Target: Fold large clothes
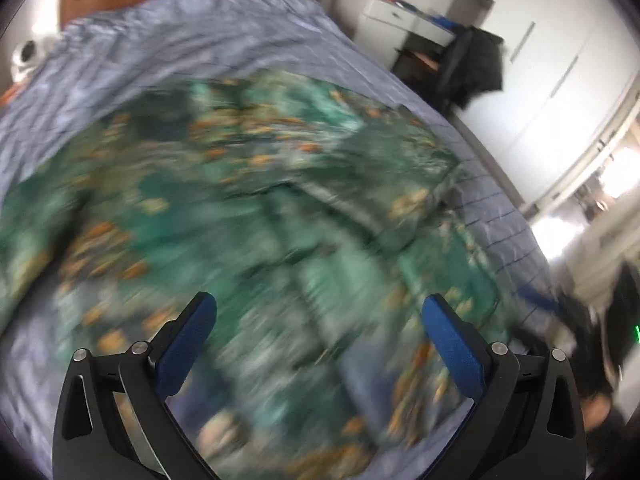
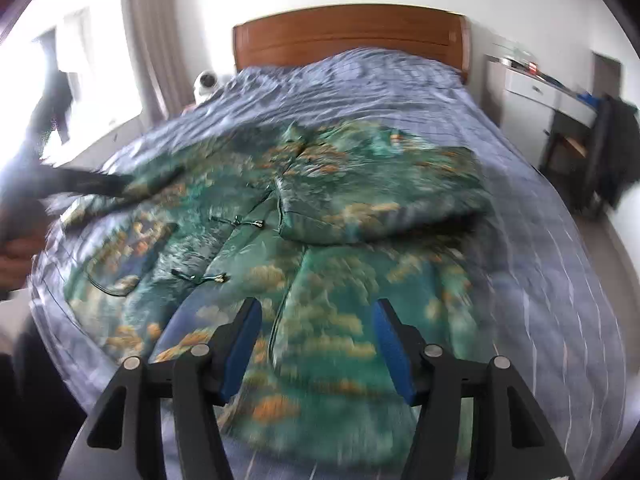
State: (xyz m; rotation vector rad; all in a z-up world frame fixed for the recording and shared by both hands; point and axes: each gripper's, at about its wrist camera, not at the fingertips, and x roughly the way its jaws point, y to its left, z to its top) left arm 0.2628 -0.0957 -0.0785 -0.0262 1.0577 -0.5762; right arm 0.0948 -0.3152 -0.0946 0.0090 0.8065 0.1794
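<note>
A large green garment (image 2: 320, 216) with orange and cream print lies spread on the bed, with its right sleeve folded in across the chest. It fills the blurred left wrist view (image 1: 248, 208) too. My left gripper (image 1: 319, 308) is open and empty above the garment's lower part. It shows in the right wrist view (image 2: 96, 184) as a dark blurred shape over the garment's left side. My right gripper (image 2: 317, 314) is open and empty above the garment's hem.
The bed has a blue-grey checked cover (image 2: 360, 80) and a wooden headboard (image 2: 352, 32). A white desk (image 2: 536, 88) and a dark chair (image 2: 612, 152) stand on the right. A window with curtains (image 2: 80, 60) is on the left. White wardrobe doors (image 1: 552, 72) show at the right.
</note>
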